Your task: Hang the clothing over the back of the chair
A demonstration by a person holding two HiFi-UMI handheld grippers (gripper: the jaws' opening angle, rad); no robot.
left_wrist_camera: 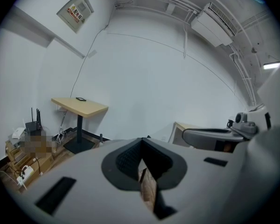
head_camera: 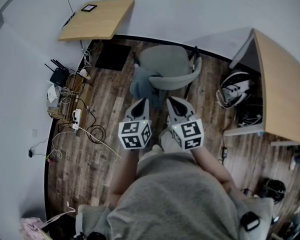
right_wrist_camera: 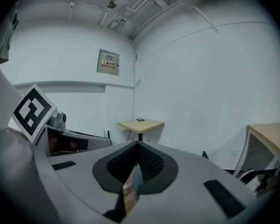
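Note:
The head view shows a grey chair (head_camera: 166,63) standing in front of me, its curved back (head_camera: 176,81) on my side. A blue-grey piece of clothing (head_camera: 139,87) hangs bunched at the left end of that back, partly hidden behind my left gripper. Both grippers hover side by side just short of the chair. The left gripper (head_camera: 142,102) (left_wrist_camera: 142,161) is shut with nothing between its jaws. The right gripper (head_camera: 173,100) (right_wrist_camera: 135,166) is also shut and holds nothing. Neither touches the clothing.
A small wooden table (head_camera: 97,18) stands at the back left over a black mat (head_camera: 112,57). A router, boxes and cables (head_camera: 65,91) lie along the left wall. A wooden desk (head_camera: 280,86) is at the right, with bags (head_camera: 236,90) under it.

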